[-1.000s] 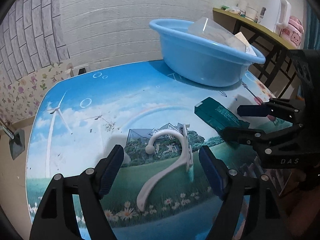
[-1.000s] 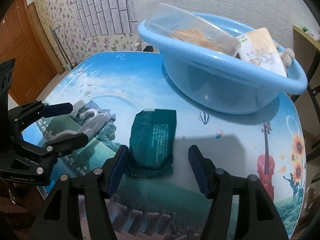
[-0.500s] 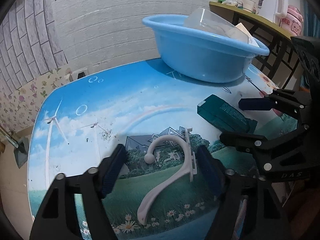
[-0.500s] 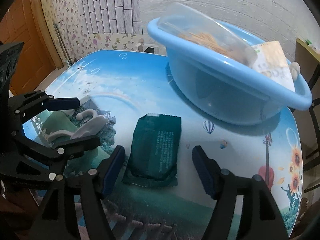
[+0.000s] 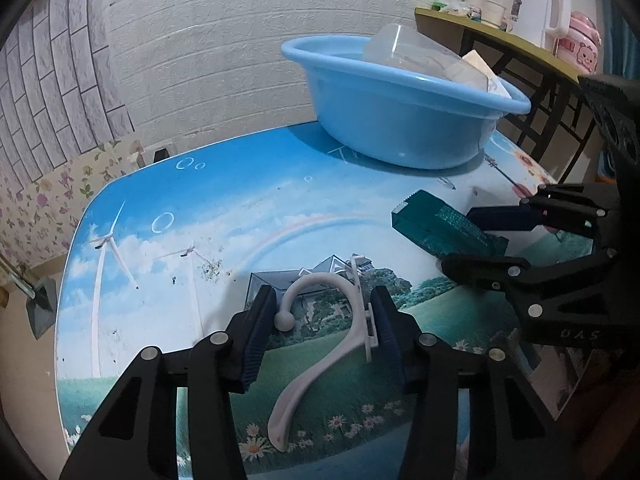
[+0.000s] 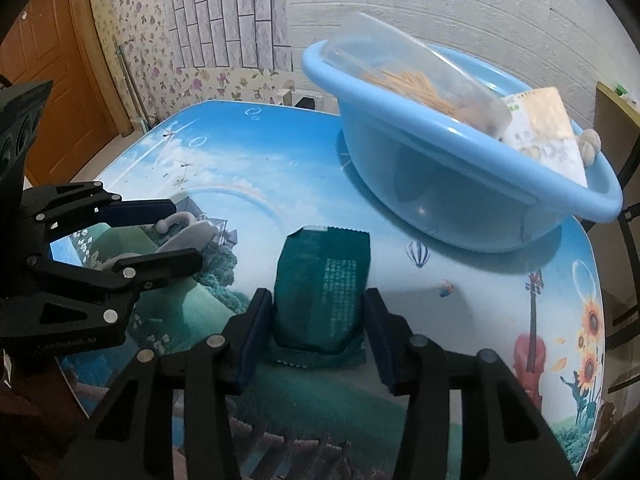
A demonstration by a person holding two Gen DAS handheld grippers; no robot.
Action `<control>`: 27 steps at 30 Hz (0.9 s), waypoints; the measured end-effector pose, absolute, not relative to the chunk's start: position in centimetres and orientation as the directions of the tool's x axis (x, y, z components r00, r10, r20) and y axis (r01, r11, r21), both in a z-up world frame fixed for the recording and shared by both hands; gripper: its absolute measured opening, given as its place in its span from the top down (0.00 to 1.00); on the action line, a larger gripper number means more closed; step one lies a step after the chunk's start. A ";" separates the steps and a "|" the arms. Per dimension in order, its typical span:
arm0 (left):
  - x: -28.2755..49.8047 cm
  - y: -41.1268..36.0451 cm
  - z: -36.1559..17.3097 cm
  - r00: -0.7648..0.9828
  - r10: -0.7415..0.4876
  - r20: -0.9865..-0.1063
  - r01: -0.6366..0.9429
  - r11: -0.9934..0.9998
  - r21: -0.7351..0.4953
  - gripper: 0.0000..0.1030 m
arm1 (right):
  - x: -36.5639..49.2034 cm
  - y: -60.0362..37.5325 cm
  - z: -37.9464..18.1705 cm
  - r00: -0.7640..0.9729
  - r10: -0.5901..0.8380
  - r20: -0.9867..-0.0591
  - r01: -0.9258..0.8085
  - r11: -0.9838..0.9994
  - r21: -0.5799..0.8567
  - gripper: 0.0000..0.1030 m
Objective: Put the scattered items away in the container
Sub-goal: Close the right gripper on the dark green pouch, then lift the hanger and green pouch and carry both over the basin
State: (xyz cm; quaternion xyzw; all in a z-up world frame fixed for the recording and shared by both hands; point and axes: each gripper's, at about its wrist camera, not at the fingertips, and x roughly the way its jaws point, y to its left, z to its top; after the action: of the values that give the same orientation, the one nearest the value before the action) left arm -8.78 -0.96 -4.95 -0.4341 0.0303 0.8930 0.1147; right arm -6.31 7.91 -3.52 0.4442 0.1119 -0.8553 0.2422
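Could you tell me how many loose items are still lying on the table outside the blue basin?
2: the white hook between the left gripper fingers, and the green packet between the right gripper fingers. The basin may hide others.

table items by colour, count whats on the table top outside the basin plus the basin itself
white: 1, the hook between the left gripper's fingers
dark green: 1, the packet between the right gripper's fingers
light blue: 1, the basin
total: 3
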 end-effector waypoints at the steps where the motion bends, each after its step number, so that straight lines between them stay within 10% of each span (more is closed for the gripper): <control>1: -8.7 -1.0 -4.8 -0.598 0.184 -0.780 -0.230 -0.972 -0.053 0.53 | -6.3 7.9 -3.6 -0.486 -0.317 -0.814 0.513 -0.858 0.028 0.56; 27: -6.7 -2.3 -0.5 -0.670 0.240 -0.703 -0.191 -0.970 -0.150 0.53 | -4.4 9.9 -0.1 -0.541 -0.410 -0.734 0.518 -0.850 0.092 0.56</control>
State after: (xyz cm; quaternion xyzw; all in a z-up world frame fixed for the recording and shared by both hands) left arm -6.68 -2.26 -0.46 -0.3889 -0.0316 0.9131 0.1180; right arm -4.45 9.89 -0.06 0.3989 0.0681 -0.8751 0.2652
